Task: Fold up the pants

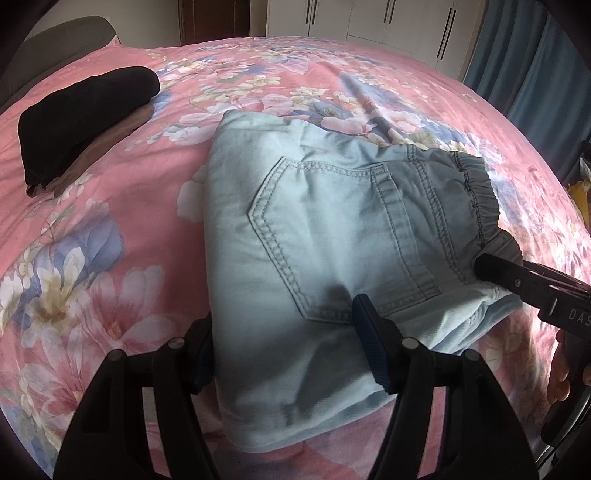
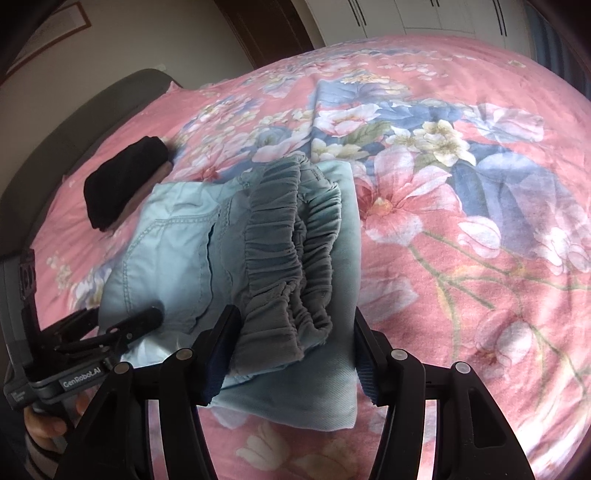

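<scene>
Light blue denim pants lie folded into a compact stack on the pink floral bedspread, back pocket up, elastic waistband to the right. My left gripper is open, its fingers straddling the stack's near edge. My right gripper is open, its fingers either side of the gathered waistband. In the left wrist view the right gripper's fingers rest at the waistband corner. The left gripper shows in the right wrist view at the stack's left edge.
A folded black garment on a brown one lies at the bed's far left, also in the right wrist view. White wardrobes and a blue curtain stand beyond the bed. A grey headboard is at the left.
</scene>
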`<state>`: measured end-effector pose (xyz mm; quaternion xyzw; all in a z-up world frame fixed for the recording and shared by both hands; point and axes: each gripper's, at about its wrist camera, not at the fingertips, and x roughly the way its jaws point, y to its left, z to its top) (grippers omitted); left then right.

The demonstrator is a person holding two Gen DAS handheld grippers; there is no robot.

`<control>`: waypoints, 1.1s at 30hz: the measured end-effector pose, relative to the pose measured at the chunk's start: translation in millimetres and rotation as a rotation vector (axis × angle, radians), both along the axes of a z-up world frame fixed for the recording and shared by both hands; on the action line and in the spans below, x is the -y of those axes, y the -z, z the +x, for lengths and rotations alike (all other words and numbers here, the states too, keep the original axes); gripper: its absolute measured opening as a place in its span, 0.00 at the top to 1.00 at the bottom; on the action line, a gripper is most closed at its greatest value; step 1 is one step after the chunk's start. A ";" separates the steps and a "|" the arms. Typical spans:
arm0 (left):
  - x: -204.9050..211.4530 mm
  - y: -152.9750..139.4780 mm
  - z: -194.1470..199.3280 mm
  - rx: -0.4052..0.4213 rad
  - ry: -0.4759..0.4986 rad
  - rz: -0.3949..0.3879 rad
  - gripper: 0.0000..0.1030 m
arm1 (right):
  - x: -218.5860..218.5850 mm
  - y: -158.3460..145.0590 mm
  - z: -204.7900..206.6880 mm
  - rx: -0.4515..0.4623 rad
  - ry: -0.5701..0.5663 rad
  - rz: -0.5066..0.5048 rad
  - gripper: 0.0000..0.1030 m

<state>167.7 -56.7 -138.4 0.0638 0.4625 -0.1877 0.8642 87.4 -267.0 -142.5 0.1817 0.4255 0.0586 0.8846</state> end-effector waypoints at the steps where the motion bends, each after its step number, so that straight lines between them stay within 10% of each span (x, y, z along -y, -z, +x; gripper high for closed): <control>1: -0.8 -0.2 -2.3 -0.002 0.001 0.000 0.36 | 0.1 -0.1 -1.5 -0.002 -0.001 -0.002 0.44; 33: 0.8 6.6 -9.3 -0.011 -0.003 0.023 0.36 | -7.5 2.7 -10.6 -0.010 -0.003 -0.074 0.43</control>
